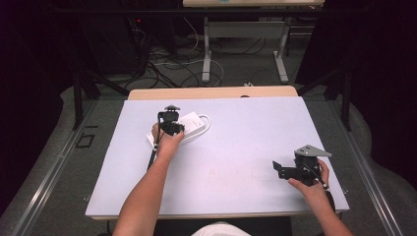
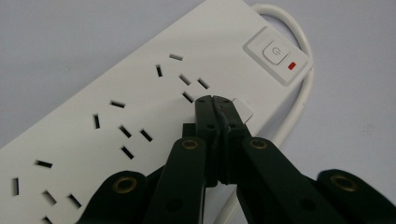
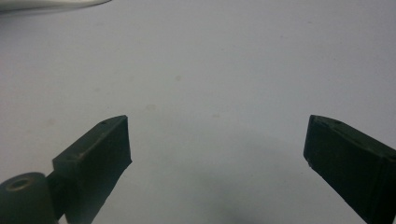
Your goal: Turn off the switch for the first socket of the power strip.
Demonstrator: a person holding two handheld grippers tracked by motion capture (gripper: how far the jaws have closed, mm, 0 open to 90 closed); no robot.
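Note:
A white power strip lies slantwise on the pale table mat, left of the middle. My left gripper points down at the strip, shut. In the left gripper view its tips touch the strip's top among the socket slots, beside a small raised white block. Nothing shows between the jaws. The strip's switch and red light lie beyond the tips. My right gripper hovers open at the front right, with bare mat between its fingers.
The strip's white cable loops around its switch end. A wooden table edge shows behind the mat. Beyond it are desk legs and floor cables. Dark curtains flank both sides.

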